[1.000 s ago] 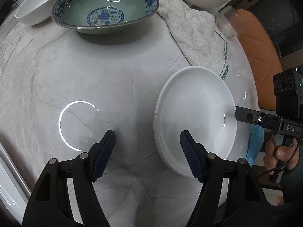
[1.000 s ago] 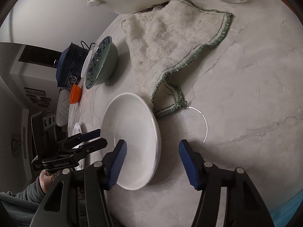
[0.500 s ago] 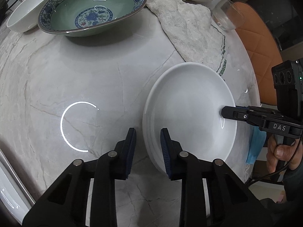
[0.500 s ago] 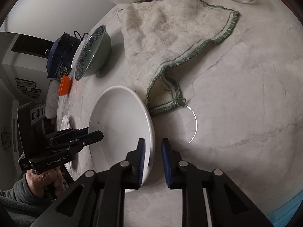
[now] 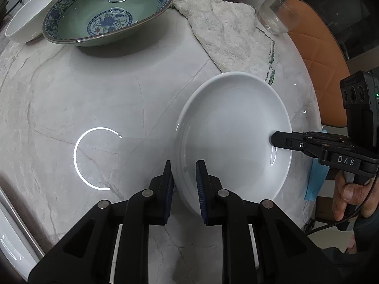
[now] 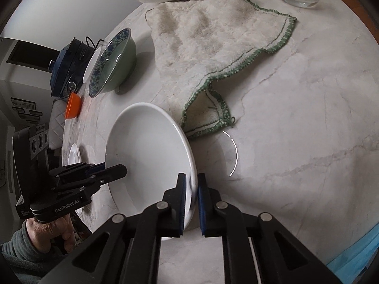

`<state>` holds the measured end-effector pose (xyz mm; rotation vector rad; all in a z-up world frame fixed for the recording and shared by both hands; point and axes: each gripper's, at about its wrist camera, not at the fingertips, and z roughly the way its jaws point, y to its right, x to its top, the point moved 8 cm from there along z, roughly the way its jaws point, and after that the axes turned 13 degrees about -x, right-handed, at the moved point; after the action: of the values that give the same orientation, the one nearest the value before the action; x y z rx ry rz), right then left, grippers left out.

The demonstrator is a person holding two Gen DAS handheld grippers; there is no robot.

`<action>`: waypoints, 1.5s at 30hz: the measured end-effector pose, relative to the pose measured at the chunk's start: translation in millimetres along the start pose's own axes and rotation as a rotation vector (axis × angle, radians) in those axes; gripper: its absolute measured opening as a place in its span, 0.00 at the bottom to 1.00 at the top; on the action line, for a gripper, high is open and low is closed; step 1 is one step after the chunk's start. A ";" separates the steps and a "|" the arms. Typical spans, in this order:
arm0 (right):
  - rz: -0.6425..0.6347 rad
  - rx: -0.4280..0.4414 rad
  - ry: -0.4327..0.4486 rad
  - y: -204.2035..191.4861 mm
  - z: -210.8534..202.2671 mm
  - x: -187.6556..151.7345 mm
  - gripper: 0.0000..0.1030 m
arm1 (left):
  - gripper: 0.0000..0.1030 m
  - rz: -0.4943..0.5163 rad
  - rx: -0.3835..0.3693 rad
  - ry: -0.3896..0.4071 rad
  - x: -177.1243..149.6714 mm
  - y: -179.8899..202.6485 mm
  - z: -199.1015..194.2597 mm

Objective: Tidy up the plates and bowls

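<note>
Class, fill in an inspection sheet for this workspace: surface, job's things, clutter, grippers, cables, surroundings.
Surface: round marble table, veined.
Job's things: white plate near the edge; green floral bowl and small white bowl at the far side.
Clutter: green-edged towel, clear glass, blue face mask, orange cup.
Grippers: left gripper closing on the plate's near rim; right gripper shut on the opposite rim.
Cables: black cable below the right hand.
Surroundings: orange chair.

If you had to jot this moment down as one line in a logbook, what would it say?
step: gripping white plate from both sides | left claw: closing on near rim | right claw: shut on opposite rim | plate: on marble table
</note>
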<state>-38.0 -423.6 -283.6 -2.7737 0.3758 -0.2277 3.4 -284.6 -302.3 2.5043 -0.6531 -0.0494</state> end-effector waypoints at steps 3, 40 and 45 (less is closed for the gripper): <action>0.005 -0.002 0.006 -3.4 -4.4 0.0 0.11 | 0.16 -0.002 -0.006 0.006 -1.4 1.0 -6.7; -0.307 0.132 -0.062 -274.3 17.2 -27.0 0.11 | 0.16 -0.373 0.017 0.312 -140.4 -197.7 -243.9; -0.417 0.141 -0.103 -327.0 42.7 -42.4 0.11 | 0.16 -0.455 0.060 0.329 -177.0 -244.8 -259.1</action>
<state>5.5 -101.0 -215.5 -2.6801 -0.2397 -0.1988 -1.3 105.9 -226.1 2.5853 0.0530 0.2132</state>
